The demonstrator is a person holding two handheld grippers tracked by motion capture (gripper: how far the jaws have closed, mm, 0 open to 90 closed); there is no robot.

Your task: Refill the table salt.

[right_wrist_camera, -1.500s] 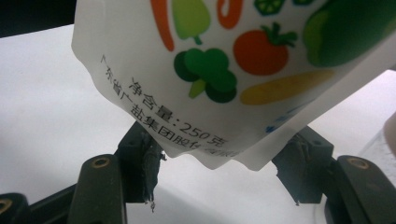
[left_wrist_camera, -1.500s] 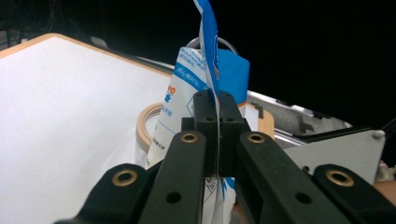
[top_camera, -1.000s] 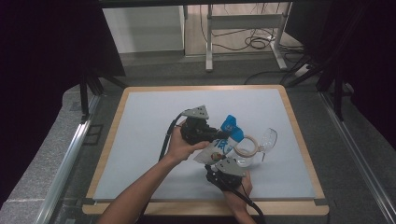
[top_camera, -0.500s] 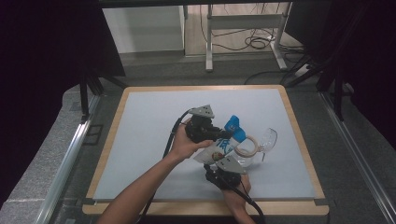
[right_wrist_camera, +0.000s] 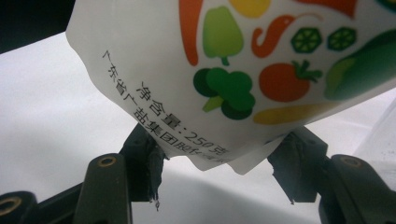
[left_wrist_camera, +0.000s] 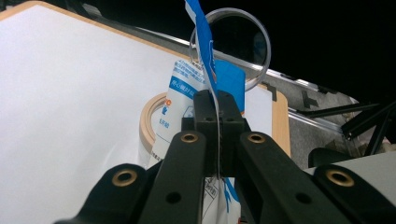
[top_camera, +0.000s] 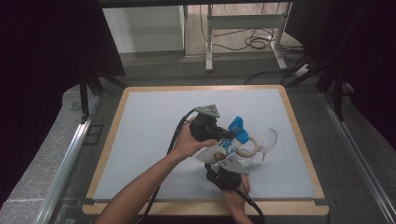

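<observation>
While the left hand has crept slightly toward the glass since the earlier high views, little else differs: the left gripper (left_wrist_camera: pixel 217 116) stays clamped on the top edge of the salt pouch (top_camera: pixel 223 148), by its blue corner (top_camera: pixel 236 125), holding it tilted over the worktop (top_camera: pixel 140 140). Right gripper (right_wrist_camera: pixel 219 172) sits at the pouch's bottom corner, jaws apart on either side of it, pads not clearly pressing. Judged: pouch being positioned for pouring or opening. A wooden ring (top_camera: pixel 246 145) sits just behind the pouch, and a clear stemmed glass (top_camera: pixel 268 139) lying beside it crowds that side.
</observation>
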